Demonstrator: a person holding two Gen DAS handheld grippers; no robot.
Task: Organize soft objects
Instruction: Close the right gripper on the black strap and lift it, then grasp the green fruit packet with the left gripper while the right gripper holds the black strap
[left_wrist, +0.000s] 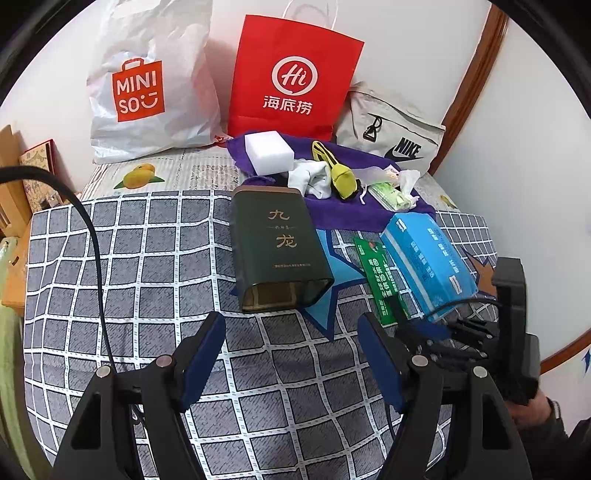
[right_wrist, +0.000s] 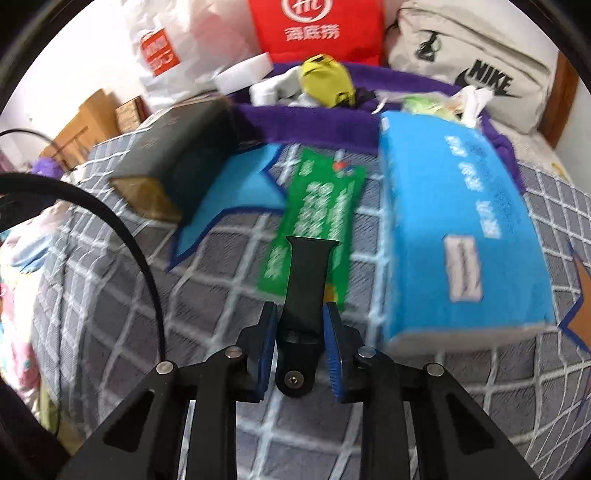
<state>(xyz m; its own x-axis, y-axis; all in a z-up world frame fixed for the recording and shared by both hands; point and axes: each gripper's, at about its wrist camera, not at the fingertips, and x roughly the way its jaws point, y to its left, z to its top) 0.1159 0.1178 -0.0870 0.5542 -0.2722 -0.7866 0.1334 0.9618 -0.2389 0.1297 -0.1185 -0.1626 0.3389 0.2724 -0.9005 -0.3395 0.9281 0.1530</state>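
Left wrist view has the left tool (left_wrist: 291, 354) hovering spread wide over the checked bed cover (left_wrist: 147, 266), nothing between its blue pads. Just ahead lies a dark green tin (left_wrist: 277, 251) on its side, with a green packet (left_wrist: 376, 280) and a blue tissue pack (left_wrist: 428, 258) off to its right. Right wrist view, blurred, shows the right tool (right_wrist: 301, 325) clenched on a black strap (right_wrist: 306, 280), above that green packet. Farther back, the soft things sit on a purple towel (left_wrist: 343, 214): white sponge (left_wrist: 269, 151), white cloth (left_wrist: 310, 179), yellow-green pouch (left_wrist: 341, 177). Against the wall stand three bags.
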